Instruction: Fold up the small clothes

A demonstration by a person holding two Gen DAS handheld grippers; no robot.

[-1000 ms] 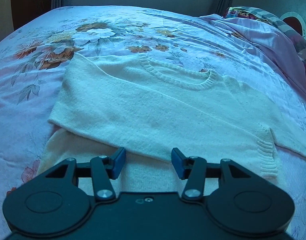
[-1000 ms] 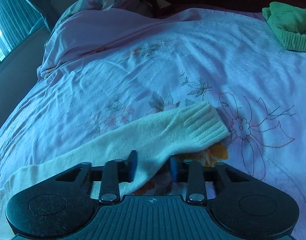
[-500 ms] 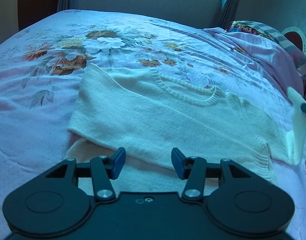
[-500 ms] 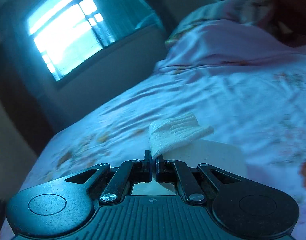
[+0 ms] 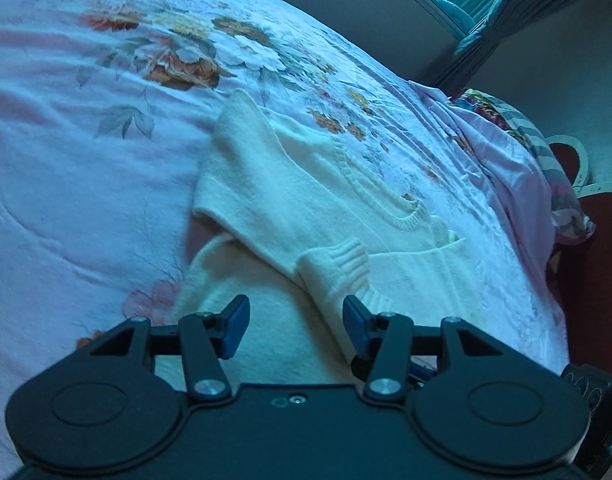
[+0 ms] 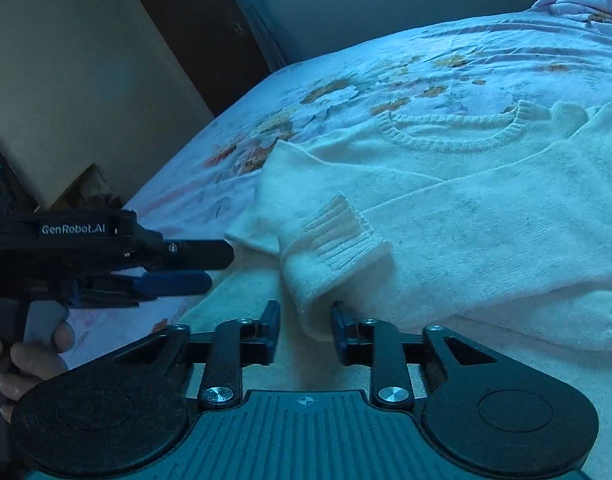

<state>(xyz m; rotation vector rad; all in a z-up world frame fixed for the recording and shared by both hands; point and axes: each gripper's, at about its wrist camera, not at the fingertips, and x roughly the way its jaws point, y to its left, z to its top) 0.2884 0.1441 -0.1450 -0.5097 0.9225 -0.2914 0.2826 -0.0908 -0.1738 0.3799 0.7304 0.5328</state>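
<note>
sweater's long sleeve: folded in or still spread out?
Folded in: the sleeve lies across the sweater chest, ribbed cuff on the body.

Left wrist fisheye low over the flowered pink bedspread (image 5: pixel 86 184), angled down toward the window wall, right wrist fisheye lower, closer, facing across, both sharing the cream knitted sweater (image 5: pixel 306 184) (image 6: pixel 486 208)

Right tongs (image 6: pixel 305 328) opening around cream sweater (image 6: pixel 446 216) cuff (image 6: pixel 338 236), left tongs (image 6: pixel 186 268) beside
</note>
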